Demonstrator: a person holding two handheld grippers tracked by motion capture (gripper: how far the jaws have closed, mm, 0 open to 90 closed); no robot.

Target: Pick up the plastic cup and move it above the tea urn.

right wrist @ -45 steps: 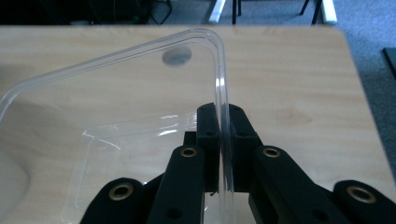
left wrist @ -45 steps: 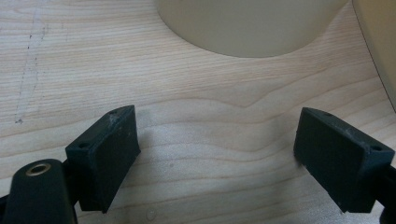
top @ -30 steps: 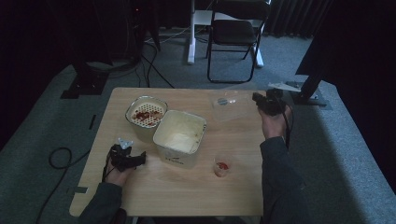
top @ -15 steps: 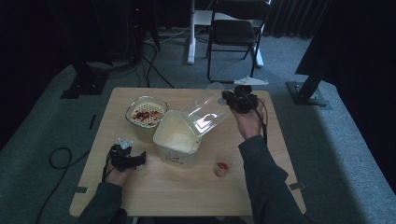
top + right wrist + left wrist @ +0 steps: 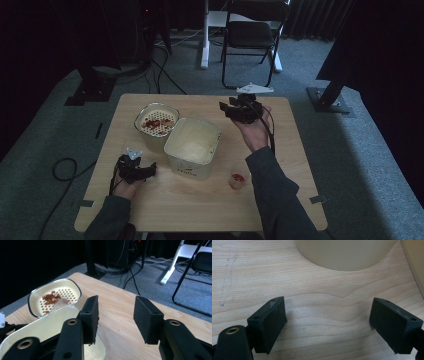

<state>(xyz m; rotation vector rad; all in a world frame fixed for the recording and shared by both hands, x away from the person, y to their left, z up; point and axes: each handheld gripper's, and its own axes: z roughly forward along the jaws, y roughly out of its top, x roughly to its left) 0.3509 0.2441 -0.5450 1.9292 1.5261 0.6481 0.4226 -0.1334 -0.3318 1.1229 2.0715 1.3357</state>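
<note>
Half open and empty, the right gripper (image 5: 227, 109) has just been unclamped, the clear lid (image 5: 56, 308) being released onto the tub (image 5: 185, 167) at its 8 o'clock.

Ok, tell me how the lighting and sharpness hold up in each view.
High view: dim, dark surroundings, table evenly lit and soft. Left gripper view: bright, wood grain crisp, container slightly soft. Right gripper view: black background at left, strainer bowl sharp, near tool parts blurred.

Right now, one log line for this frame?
left claw: open, on table | right claw: just opened, empty | clear lid: on cream tub
</note>
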